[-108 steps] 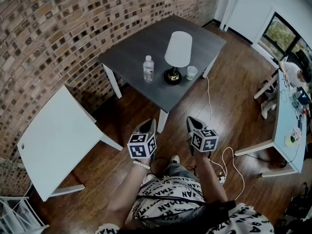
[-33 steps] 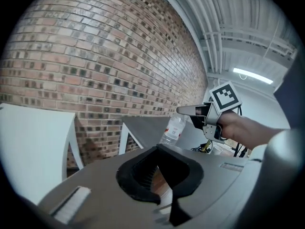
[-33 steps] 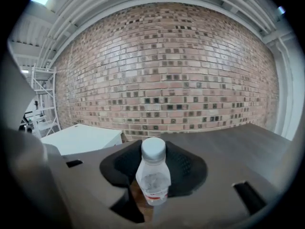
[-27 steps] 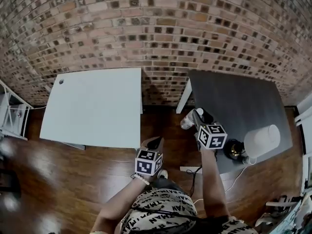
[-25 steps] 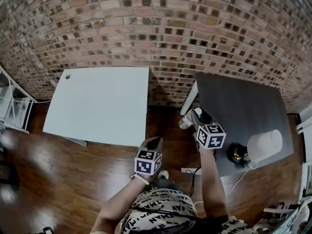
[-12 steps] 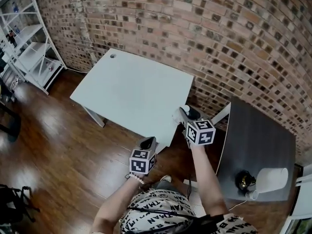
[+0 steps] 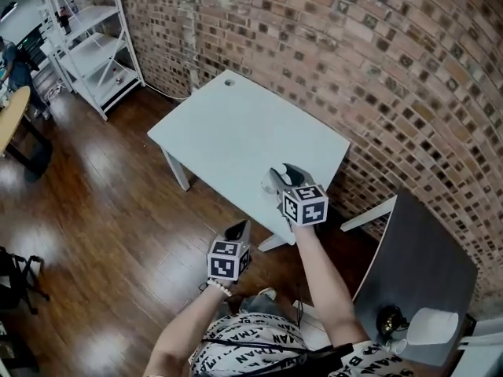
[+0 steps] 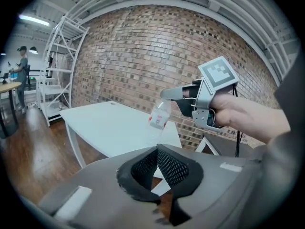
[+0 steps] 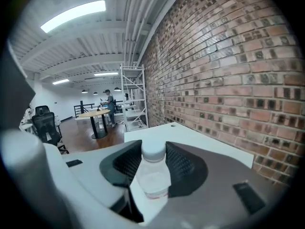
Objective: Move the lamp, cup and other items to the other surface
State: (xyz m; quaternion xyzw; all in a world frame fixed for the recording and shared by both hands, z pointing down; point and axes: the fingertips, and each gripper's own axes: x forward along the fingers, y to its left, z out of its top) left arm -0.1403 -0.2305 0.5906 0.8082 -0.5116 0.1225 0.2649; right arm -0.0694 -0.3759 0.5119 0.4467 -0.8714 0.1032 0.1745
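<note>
My right gripper point(image 7: 281, 173) is shut on a clear water bottle point(image 7: 271, 181) and holds it upright over the near edge of the white table point(image 7: 236, 136). In the right gripper view the white-capped bottle point(image 9: 153, 182) sits between the black pads point(image 9: 183, 163), with the white table point(image 9: 190, 137) just beyond. My left gripper point(image 7: 238, 231) hangs lower, over the wooden floor in front of that table, shut with nothing in it. From the left gripper view I see the bottle point(image 8: 158, 117) above the white table point(image 8: 105, 128). The lamp point(image 7: 431, 326) and cup point(image 7: 398, 345) stand on the dark table point(image 7: 416, 258) at the lower right.
A brick wall point(image 7: 377, 77) runs behind both tables. A white shelving unit point(image 7: 86, 45) stands at the far left, with a round wooden table point(image 7: 9, 124) and a person point(image 7: 16, 65) beyond it. A dark chair point(image 7: 16, 285) stands at the left edge.
The view has swung from the dark table to the white table. My right gripper has carried the bottle leftward over the white table's edge. The left gripper has moved along with it.
</note>
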